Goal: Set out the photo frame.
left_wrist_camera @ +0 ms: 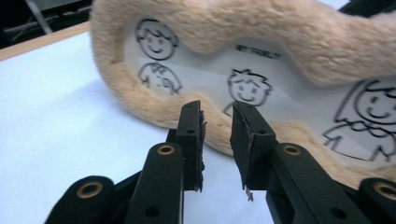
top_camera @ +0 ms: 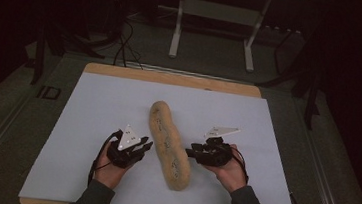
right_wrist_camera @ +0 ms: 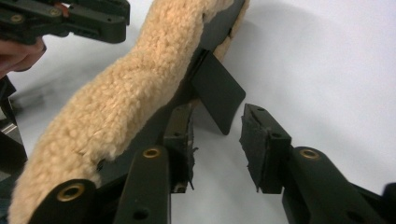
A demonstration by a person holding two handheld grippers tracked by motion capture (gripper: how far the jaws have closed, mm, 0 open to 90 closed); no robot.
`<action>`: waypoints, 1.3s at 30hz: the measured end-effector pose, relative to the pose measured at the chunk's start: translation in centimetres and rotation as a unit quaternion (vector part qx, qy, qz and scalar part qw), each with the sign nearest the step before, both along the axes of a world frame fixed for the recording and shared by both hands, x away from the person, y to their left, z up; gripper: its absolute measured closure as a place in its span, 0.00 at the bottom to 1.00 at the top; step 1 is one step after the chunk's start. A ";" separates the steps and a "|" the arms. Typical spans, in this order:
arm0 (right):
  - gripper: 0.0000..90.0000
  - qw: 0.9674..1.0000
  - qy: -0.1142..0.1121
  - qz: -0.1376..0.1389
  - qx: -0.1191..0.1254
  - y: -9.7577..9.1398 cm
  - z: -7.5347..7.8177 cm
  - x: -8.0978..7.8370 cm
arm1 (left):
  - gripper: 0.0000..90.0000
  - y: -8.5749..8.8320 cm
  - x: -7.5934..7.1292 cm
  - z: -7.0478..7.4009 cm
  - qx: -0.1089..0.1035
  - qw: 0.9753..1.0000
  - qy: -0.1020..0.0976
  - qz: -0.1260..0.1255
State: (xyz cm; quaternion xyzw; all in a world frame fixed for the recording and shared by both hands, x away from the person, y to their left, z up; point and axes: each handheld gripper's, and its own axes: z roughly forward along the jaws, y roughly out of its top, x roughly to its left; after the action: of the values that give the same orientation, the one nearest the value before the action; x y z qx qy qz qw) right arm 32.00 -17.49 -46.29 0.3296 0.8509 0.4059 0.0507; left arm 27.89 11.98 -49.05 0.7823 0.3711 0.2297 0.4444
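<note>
A long tan plush picture frame [top_camera: 168, 146] stands on its edge on the white table cover, running from the middle toward me. My left gripper [top_camera: 146, 144] is just left of it and my right gripper [top_camera: 190, 152] just right of it. In the left gripper view the frame's fuzzy border [left_wrist_camera: 280, 32] surrounds a white insert [left_wrist_camera: 243, 84] with drawn cartoon figures; my left gripper [left_wrist_camera: 217, 109] is open, close in front of the lower border, with nothing between its jaws. The right gripper view shows the frame's back [right_wrist_camera: 107, 112] and its black stand flap [right_wrist_camera: 219, 91]; my right gripper [right_wrist_camera: 215, 114] is open.
The white cover [top_camera: 93, 103] spreads over a wooden table whose far edge [top_camera: 171, 77] shows. Behind the table, on the dark floor, are a white-legged stand [top_camera: 217, 15] and loose cables [top_camera: 124, 46]. Open cover lies to both sides of the frame.
</note>
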 end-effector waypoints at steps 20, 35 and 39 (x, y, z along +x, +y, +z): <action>0.52 0.999 -0.011 -0.003 0.032 -2.2 2.6 -2.1 | 0.68 0.8 3.3 -0.1 0.027 0.999 0.016 0.038; 0.40 0.998 -0.001 0.024 0.057 -0.4 3.1 -4.0 | 0.68 0.5 4.7 0.1 0.037 0.998 0.018 0.052; 0.35 0.998 0.004 0.031 0.046 0.4 2.3 -4.4 | 0.68 0.3 4.9 0.0 0.039 0.998 0.018 0.053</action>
State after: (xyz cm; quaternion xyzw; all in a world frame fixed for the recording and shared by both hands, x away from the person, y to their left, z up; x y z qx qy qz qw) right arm 27.64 -17.09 -44.03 0.3063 0.8412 0.4452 0.0196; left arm 32.83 12.29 -49.06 0.7825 0.4108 0.2531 0.3935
